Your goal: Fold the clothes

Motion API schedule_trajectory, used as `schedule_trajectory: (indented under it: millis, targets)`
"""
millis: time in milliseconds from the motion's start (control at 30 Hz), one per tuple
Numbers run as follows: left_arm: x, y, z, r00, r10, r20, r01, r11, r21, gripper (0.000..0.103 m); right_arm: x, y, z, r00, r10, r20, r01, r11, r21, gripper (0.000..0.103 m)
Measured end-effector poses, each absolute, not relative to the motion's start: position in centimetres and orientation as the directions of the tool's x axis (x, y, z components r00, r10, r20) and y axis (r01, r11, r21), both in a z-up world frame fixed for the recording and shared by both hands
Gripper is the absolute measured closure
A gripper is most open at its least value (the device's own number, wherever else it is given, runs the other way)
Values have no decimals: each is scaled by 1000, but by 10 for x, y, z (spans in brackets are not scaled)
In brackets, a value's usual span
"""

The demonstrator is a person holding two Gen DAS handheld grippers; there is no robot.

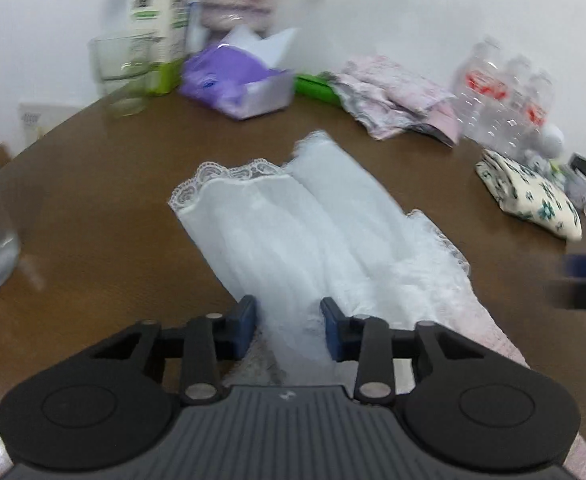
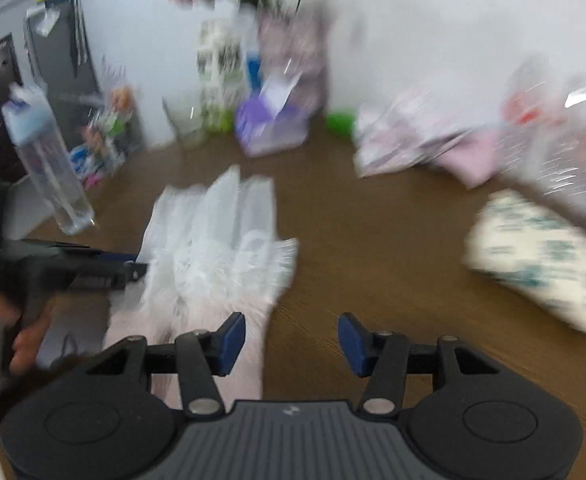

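**White lace garment mid-table, left gripper astride it**

White lace-edged garment (image 1: 313,232) lies on the brown table (image 1: 93,232), centre. Left gripper (image 1: 289,326) at 6 o'clock, jaws part open, cloth bunched between the pads; whether they pinch it, cannot tell. Right gripper (image 2: 291,338) stands apart, empty, over bare wood beside the hem. Folded pink clothes (image 1: 397,96) at 1 o'clock, floral pouch (image 1: 529,200) at 3, purple tissue box (image 1: 241,80) with a sheet sticking out at 11.

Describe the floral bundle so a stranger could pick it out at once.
Start at the brown table and go to its right edge, past the white lace garment in the middle. The floral bundle lies just in front of the clear bottles. It alone is cream with dark green flowers; the folded cloth farther back is pale pink.
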State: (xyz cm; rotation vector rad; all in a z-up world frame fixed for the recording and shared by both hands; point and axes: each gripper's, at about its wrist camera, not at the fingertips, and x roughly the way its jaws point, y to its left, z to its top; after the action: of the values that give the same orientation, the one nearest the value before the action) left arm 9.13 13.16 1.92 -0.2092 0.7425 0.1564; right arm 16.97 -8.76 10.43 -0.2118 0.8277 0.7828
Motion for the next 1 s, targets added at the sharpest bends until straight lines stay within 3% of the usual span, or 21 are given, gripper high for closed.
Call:
schedule_trajectory:
  millis: [133, 167, 200, 367, 467, 533, 600, 633, 700, 767, 933, 1000]
  targets:
    - [114, 117, 15, 753, 92, -652, -140, 990, -23, 88, 200, -42, 65, 409, 554, -725, -684, 712, 158, 55]
    - [121, 114, 15, 757, 91, -647, -119, 993, 1, 89, 200, -37, 61, 435, 550, -713, -692, 711, 126, 69]
    - [135, 113, 15, 758, 87, -646, -102, 995, 13, 94, 201, -33, 58, 463, 542, -701, -693, 714, 95, 103]
    - [223, 99, 13, 802, 40, -596, -7, 998, 57, 98, 234, -40, 52, 667, 332, -667, -451, 892, -8, 102]
    - [272, 89, 19, 844, 67, -532, -28, 996, 80, 91, 268, -52, 50, 721, 226, -655, -288, 958, 14, 99]
    - [277, 91, 35, 843, 76, -533, -69, 997, 34, 77, 282, -61, 55, 691, 231, -685, -267, 962, 55, 89]
    - [243, 96, 54, 875, -29, -484, 6, 999, -49, 65, 267, -75, 73, 672, 289, -682, -340, 938, 63, 87]
    - [221, 93, 60, 873, -84, -481, 83, 996, -23, 61, 259, -82, 81, 658, 316, -683, -377, 924, 64, 86]
    - [175, 81, 68, 845, -163, -509, 228, 971, 67, 61, 227, -93, 91, 598, 359, -717, -476, 878, 43, 85]
    - [124, 63, 61, 806, -153, -573, 275, 952, 132, 62, 194, -103, 99, 533, 394, -749, -569, 822, 27, 86]
    - [0, 30, 32, 743, -228, -630, 361, 928, 89, 63, 82, -119, 76, 442, 435, -784, -715, 699, -16, 89]
    - [-38, 20, 26, 758, -214, -617, 342, 935, 96, 60, 42, -130, 74, 478, 428, -767, -710, 703, -50, 83]
